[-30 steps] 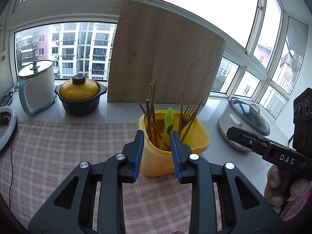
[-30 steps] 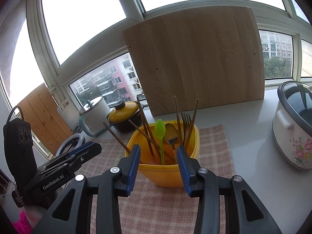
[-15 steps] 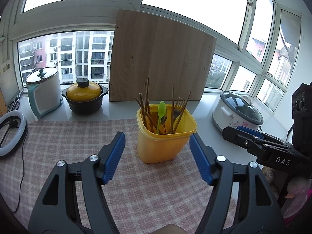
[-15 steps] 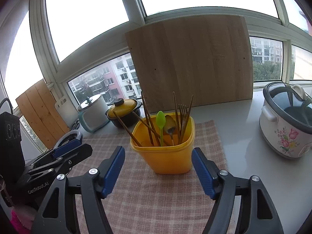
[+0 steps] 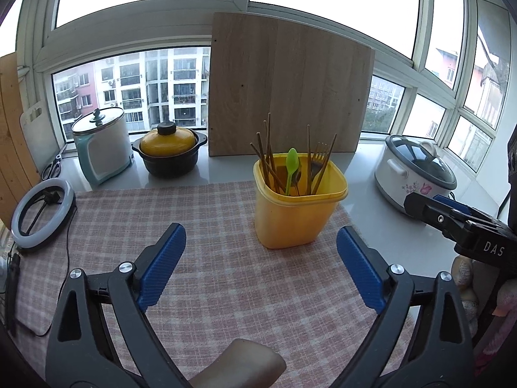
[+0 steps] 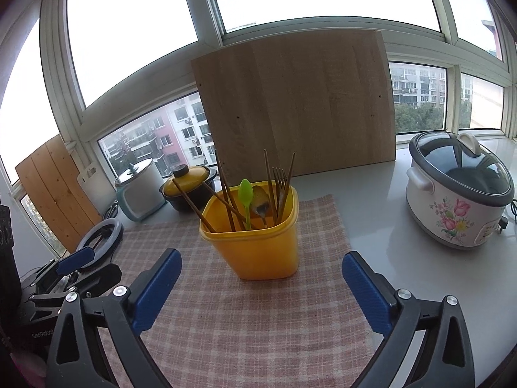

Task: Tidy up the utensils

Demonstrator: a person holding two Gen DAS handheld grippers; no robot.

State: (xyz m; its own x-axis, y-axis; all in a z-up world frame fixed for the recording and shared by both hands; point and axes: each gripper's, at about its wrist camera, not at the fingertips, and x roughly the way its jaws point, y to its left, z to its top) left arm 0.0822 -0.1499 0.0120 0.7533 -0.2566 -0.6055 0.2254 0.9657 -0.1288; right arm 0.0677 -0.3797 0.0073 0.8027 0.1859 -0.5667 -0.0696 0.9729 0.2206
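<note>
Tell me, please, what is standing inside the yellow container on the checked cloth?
The yellow container holds brown chopsticks, a green spoon, a metal spoon and a fork, all upright or leaning. Their lower ends are hidden by the opaque wall.

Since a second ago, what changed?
Both tools, left and right, backed away from the yellow bin, and their jaws are opening with nothing between them. Bin, utensils and cloth stayed put.
</note>
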